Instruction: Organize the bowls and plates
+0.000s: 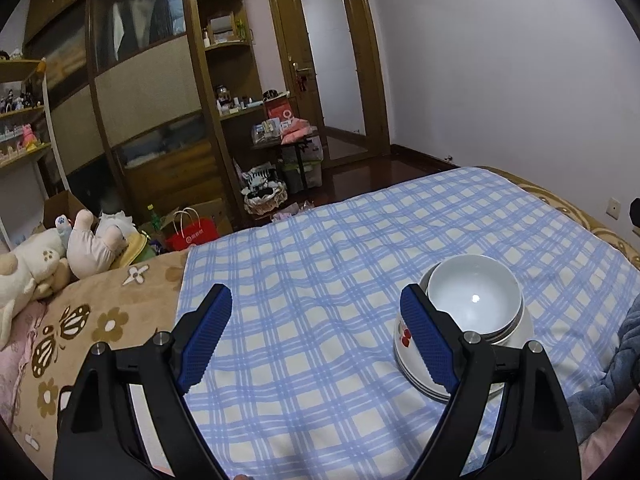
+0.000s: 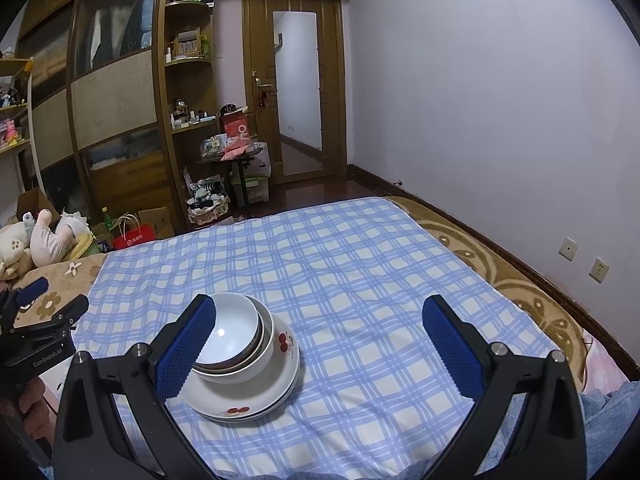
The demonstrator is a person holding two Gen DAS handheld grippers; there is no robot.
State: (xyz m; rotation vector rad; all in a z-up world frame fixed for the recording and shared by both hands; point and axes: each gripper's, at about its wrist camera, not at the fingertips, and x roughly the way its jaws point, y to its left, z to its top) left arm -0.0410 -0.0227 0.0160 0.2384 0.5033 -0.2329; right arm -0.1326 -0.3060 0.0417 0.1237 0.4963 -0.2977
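Observation:
A stack of white bowls (image 1: 476, 300) nested on white plates (image 1: 416, 376) with a red cherry print stands on the blue checked cloth (image 1: 320, 280). In the right wrist view the same bowls (image 2: 236, 324) rest on the plates (image 2: 248, 404), partly behind my left finger. My left gripper (image 1: 316, 312) is open over bare cloth, with the stack just right of its right pad. My right gripper (image 2: 320, 324) is open too, nothing between its blue pads, and the stack sits beside its left pad. The left gripper (image 2: 52, 300) shows at the far left of the right wrist view.
The cloth covers a bed with a tan flowered blanket (image 1: 100, 320). Plush toys (image 1: 60, 248) lie at the left. A blue-grey blanket (image 1: 616, 360) bunches at the right. Beyond the bed are a red bag (image 1: 192, 234), a basket (image 2: 208, 208), wardrobes and a door (image 2: 298, 96).

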